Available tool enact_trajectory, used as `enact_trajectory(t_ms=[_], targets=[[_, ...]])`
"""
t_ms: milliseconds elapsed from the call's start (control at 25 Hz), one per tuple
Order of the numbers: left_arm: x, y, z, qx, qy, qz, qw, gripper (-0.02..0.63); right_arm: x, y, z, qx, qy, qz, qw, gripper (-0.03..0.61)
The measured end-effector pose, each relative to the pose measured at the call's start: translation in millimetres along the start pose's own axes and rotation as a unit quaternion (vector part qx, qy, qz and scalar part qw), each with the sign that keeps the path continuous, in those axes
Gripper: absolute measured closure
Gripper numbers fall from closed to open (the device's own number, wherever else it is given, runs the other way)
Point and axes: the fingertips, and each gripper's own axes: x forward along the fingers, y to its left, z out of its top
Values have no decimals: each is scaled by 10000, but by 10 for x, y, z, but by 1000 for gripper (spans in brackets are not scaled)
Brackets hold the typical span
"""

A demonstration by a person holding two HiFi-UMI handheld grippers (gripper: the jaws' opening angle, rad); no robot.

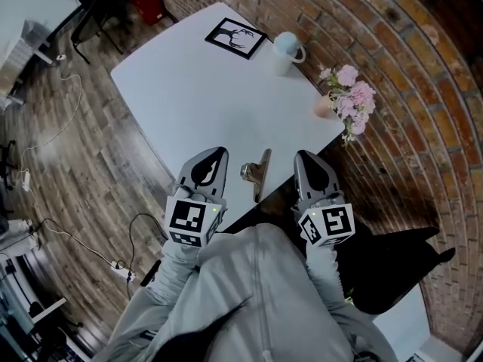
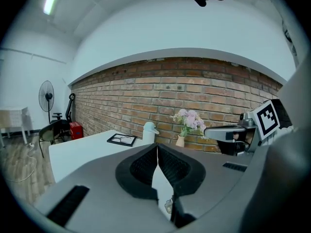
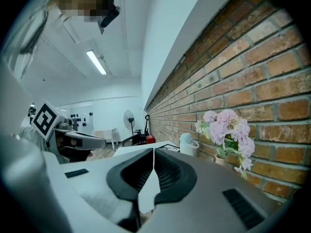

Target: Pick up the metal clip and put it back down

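The metal clip [image 1: 256,173] lies on the white table [image 1: 204,104] at its near edge, between my two grippers and touched by neither. My left gripper [image 1: 213,154] hovers just left of it, jaws shut with nothing in them. My right gripper [image 1: 306,157] sits just right of the clip at the table's corner, also shut and empty. In the left gripper view the pads [image 2: 146,166] meet at a thin seam, and a bit of the clip [image 2: 169,206] shows below them. The right gripper view shows its pads [image 3: 167,171] closed tip to tip.
A black picture frame [image 1: 235,38], a pale blue lidded cup [image 1: 285,51] and a small vase of pink flowers [image 1: 347,96] stand along the table's far side by the brick wall [image 1: 407,66]. Cables [image 1: 68,240] lie on the wooden floor at left.
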Motion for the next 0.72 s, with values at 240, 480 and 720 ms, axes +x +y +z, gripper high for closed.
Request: enact_trajectory(t_ms=[240, 480, 720], targets=[[65, -16, 41, 132, 2, -148, 9998, 586, -16, -30, -44, 98, 44, -116, 9999, 554], [131, -22, 58, 147, -15, -252, 9996, 584, -36, -82, -37, 100, 42, -189, 9998, 554], [161, -49, 48, 139, 12, -467, 9988, 477, -36, -98, -59, 126, 66, -225, 9996, 554]])
